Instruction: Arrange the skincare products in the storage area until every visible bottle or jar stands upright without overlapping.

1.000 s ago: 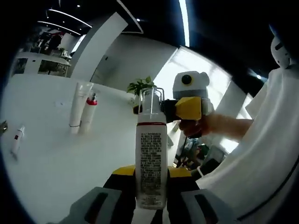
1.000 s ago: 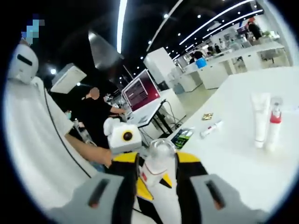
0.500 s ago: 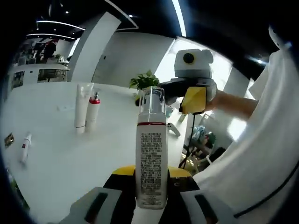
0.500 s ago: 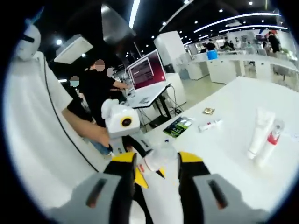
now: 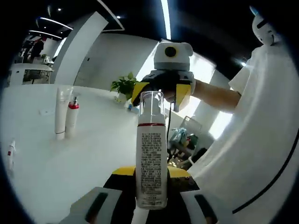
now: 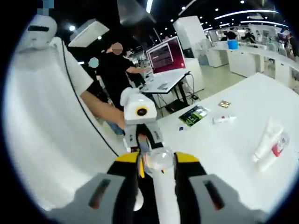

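— What does the left gripper view give?

— The left tongs (image 5: 150, 200) pinch a white pump bottle (image 5: 151, 163) low on its body, its printed label toward the camera, a red band under its clear cap (image 5: 151, 107). It stands up along the jaws, held above the white bench (image 5: 56, 163). The right tongs (image 5: 162, 93) come in from behind, their yellow-tipped jaws to either side of the cap; whether they touch it I cannot tell. Far left on the bench, a white tube (image 5: 60, 113) and a red-collared bottle (image 5: 72, 119) stand upright, just beside each other. A small tube (image 5: 9, 152) lies flat near the left edge.

— And the right gripper view?

— The right tongs (image 6: 158, 163) have the clear cap (image 6: 158, 160) between their jaws, the bottle's white body running down toward the camera. Pinching or merely framing it, I cannot tell. The left tongs (image 6: 140, 135) sit just behind. On the bench (image 6: 219, 154), at right, the tube (image 6: 266, 140) and red-collared bottle (image 6: 276, 150) stand together; farther back lie a small tube (image 6: 225, 119) and a green packet (image 6: 194, 115).
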